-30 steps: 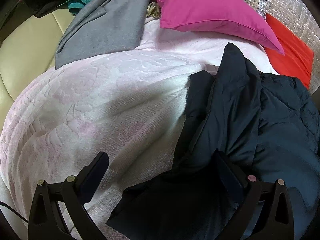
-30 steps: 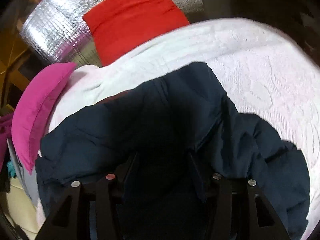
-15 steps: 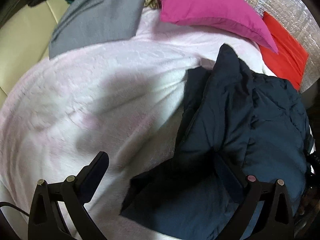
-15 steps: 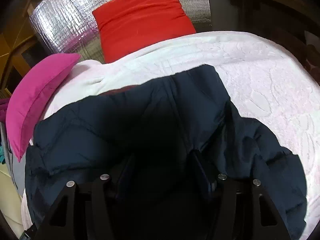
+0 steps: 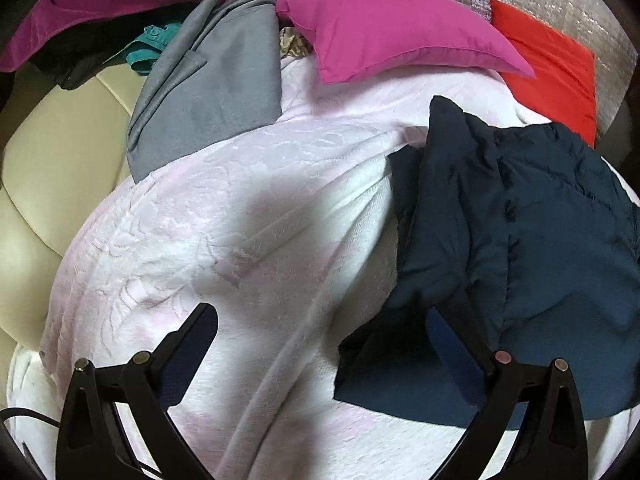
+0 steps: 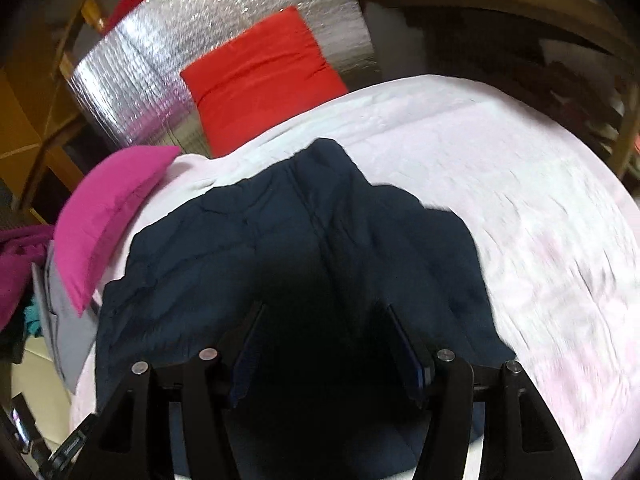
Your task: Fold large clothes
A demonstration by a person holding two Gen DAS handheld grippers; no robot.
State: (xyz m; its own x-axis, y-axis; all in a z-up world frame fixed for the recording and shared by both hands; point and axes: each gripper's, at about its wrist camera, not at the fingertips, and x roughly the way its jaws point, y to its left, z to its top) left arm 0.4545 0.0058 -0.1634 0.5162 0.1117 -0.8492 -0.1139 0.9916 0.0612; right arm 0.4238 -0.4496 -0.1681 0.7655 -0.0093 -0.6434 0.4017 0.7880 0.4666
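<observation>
A navy quilted jacket lies crumpled on a pale pink blanket, at the right of the left wrist view. My left gripper is open wide above the blanket. Its right finger overlaps the jacket's lower left edge, and nothing is pinched. In the right wrist view the jacket fills the middle on the blanket. My right gripper hangs over the jacket's near part with its jaws apart. The cloth between them is in deep shadow, and the pads do not press on it.
A pink pillow and a red pillow lie at the blanket's far edge against a silver foil mat. A grey garment, a teal one and a magenta one are piled on the cream sofa.
My right gripper has pulled back from the jacket, which now sits farther off, and its jaws stand slightly wider. The left gripper has lifted and rolled a little. The jacket stays on the blanket.
</observation>
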